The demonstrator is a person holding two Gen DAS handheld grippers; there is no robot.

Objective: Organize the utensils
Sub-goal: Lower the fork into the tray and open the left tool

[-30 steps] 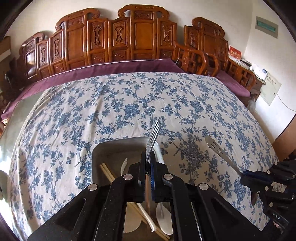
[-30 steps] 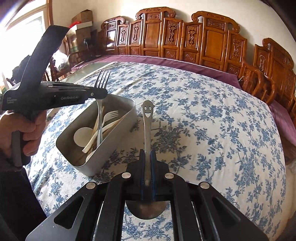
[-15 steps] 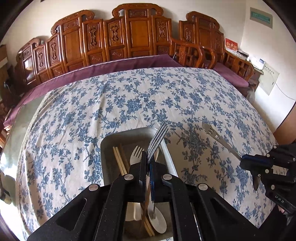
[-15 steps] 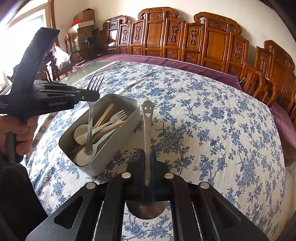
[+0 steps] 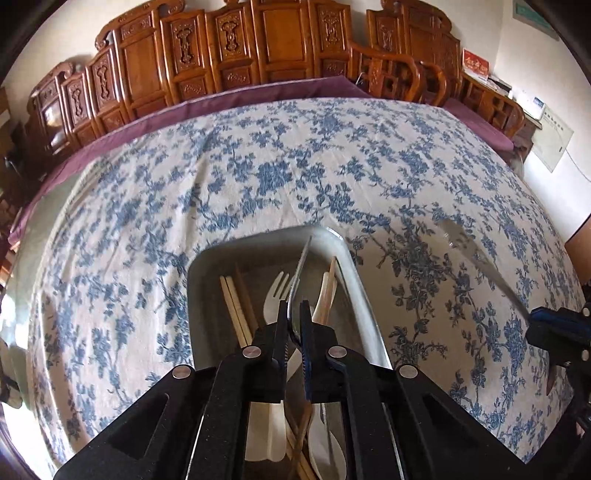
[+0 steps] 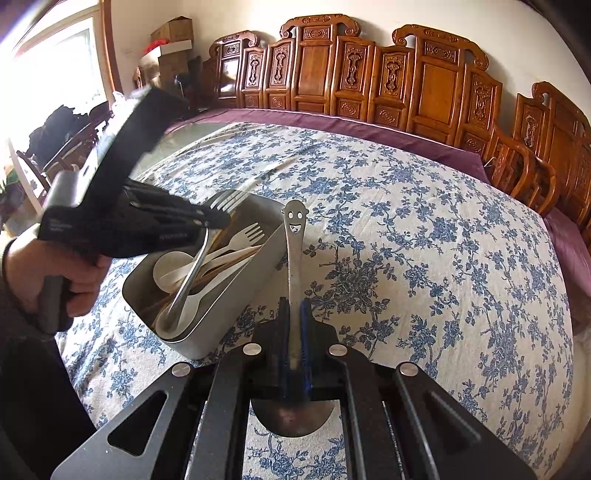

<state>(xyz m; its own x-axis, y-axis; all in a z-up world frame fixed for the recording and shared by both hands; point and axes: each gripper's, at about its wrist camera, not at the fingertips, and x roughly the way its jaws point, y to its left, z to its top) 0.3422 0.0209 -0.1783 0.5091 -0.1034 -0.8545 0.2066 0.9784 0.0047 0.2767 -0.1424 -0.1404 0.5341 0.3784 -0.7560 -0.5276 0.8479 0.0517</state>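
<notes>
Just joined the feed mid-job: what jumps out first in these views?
The left gripper holds a metal fork, handle end down, in the metal box of pale utensils at the table's near left. The right gripper clamps a smiley-handled spoon above the blue floral tablecloth.

Carved wooden chairs [image 6: 436,92] line far side of table, against white wall [image 6: 236,14]. Blue floral tablecloth [image 5: 295,173] over purple cloth [image 6: 332,125]. Bright window [image 6: 55,70] left, cardboard boxes [image 6: 171,44] beside it.
</notes>
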